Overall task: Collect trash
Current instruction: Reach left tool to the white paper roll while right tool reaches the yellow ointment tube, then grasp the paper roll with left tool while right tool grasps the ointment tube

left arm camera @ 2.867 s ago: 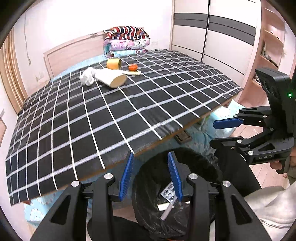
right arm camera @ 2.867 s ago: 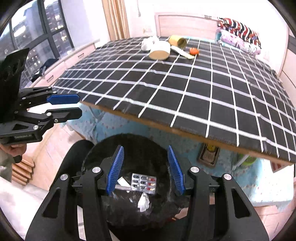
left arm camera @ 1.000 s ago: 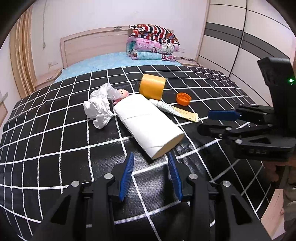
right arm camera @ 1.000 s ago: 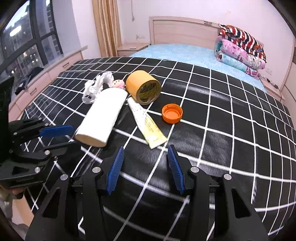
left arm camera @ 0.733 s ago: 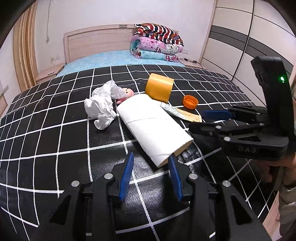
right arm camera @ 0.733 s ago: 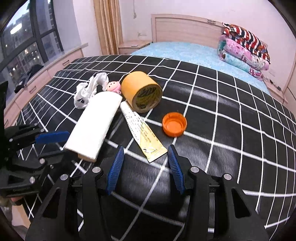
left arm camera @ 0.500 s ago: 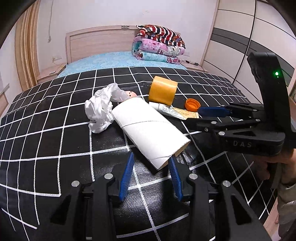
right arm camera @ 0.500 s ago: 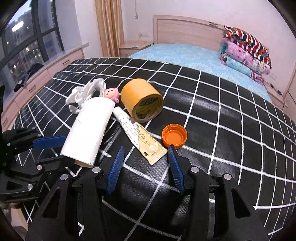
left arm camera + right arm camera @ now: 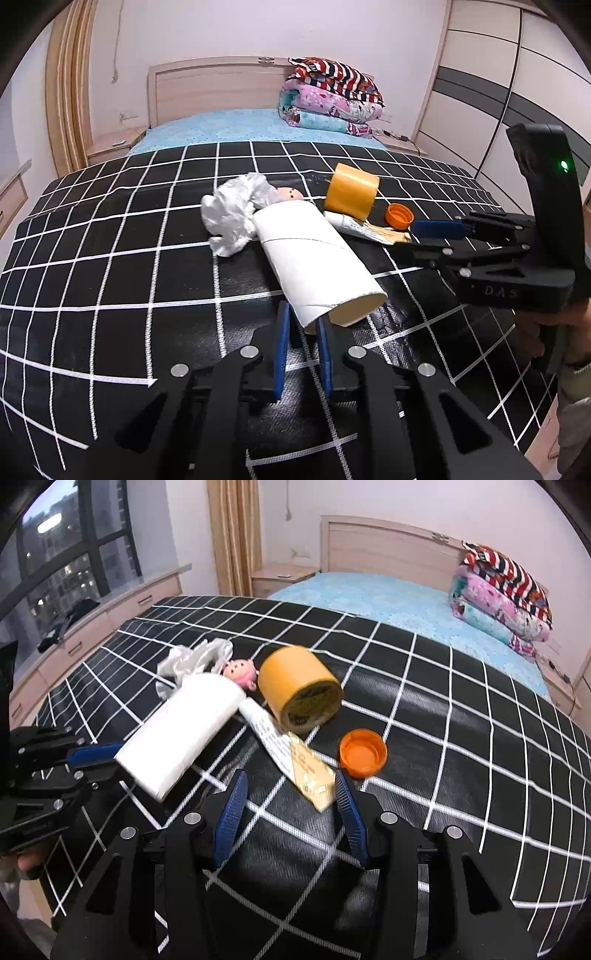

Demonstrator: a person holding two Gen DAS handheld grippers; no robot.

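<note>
Left wrist view: left gripper (image 9: pixel 302 328) jaws clamp the paper tube's (image 9: pixel 314 254) near open end, tube pointing away

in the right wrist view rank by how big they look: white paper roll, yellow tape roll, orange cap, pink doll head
1. white paper roll
2. yellow tape roll, smaller, though it lies a bit farther from the camera
3. orange cap
4. pink doll head, close to the cap and partly hidden, so that order is unsure

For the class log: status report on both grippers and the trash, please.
Left gripper shut on white paper roll rim. Right gripper open, flanking flattened tube. Tape roll, orange cap alongside.
</note>
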